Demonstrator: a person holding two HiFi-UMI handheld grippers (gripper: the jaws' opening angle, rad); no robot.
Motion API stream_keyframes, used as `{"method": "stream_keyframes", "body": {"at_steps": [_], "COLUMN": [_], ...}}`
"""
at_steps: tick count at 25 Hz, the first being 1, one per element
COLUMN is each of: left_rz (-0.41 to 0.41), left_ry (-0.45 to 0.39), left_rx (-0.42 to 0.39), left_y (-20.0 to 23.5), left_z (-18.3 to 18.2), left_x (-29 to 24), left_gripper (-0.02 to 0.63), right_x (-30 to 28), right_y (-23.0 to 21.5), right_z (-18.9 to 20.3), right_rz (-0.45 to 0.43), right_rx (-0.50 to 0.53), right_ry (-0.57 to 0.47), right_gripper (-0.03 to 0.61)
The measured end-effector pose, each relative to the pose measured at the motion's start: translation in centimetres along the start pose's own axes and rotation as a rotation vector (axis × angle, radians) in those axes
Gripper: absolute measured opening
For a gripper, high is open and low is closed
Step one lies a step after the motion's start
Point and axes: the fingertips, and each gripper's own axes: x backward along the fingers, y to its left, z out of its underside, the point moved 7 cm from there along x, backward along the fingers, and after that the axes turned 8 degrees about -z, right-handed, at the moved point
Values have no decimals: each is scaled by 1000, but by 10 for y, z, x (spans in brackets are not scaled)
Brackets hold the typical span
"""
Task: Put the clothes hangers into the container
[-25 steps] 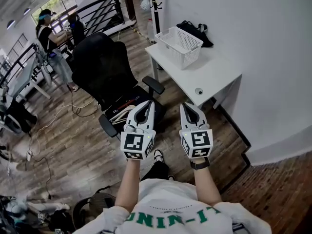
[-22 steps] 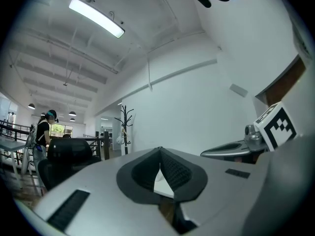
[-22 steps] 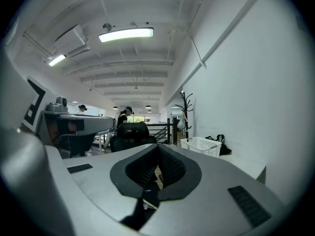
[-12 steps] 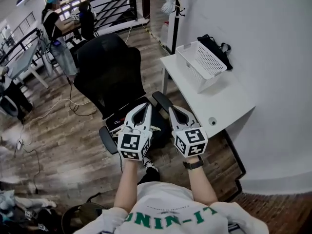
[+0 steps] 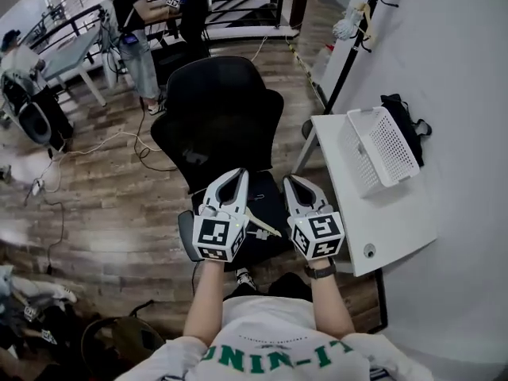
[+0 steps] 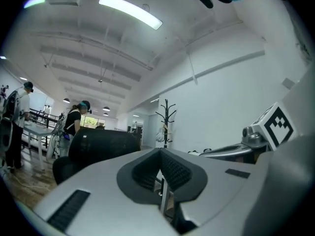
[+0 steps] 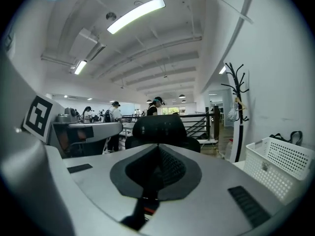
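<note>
A black office chair (image 5: pixel 222 117) fills the middle of the head view. On its seat a pale clothes hanger (image 5: pixel 263 225) shows between my two grippers; the rest of the seat is hidden under them. My left gripper (image 5: pixel 238 174) and right gripper (image 5: pixel 289 179) hover side by side over the seat, both shut with nothing in them. The white mesh container (image 5: pixel 381 149) stands on the white table (image 5: pixel 397 228) to the right, apart from both grippers. The right gripper view shows this container (image 7: pixel 280 173) at its right edge, with the chair back (image 7: pixel 157 127) ahead.
A black coat stand (image 5: pixel 357 22) and a black bag (image 5: pixel 405 113) are by the white wall behind the table. A small round object (image 5: pixel 368 251) lies on the table's near end. People (image 5: pixel 135 22) stand at desks in the back, and cables trail over the wooden floor.
Both grippers have swung left from in front of the table to over the chair seat. The table and container now sit further right in the head view. Jaws stayed shut.
</note>
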Motion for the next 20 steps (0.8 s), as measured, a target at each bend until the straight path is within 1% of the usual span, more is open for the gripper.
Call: {"method": "stream_keyframes", "body": {"at_steps": [2, 6, 7, 9, 11, 16, 20], "left_rz": [-52, -153, -176, -210, -243, -355, -424], "left_ry": [19, 32, 42, 80, 118, 171, 203], "left_rx": [15, 17, 25, 71, 122, 137, 175], "left_y": [17, 42, 46, 53, 59, 71, 78], "left_z": [11, 28, 34, 51, 69, 120, 163], "left_x": [-6, -19, -24, -33, -41, -58, -54], "left_gripper": [12, 12, 12, 12, 11, 11, 11], "right_x": [-24, -67, -78, -100, -120, -163, -185], "right_y": [-2, -6, -10, -18, -29, -60, -69], "right_z": [3, 12, 16, 31, 52, 116, 170], "right_rz": [-59, -186, -221, -290, -345, -443, -499], "right_rx": [25, 66, 68, 65, 47, -3, -35], "right_ry": [12, 47, 66, 112, 156, 302, 426], "right_gripper": [17, 17, 17, 17, 17, 17, 18]}}
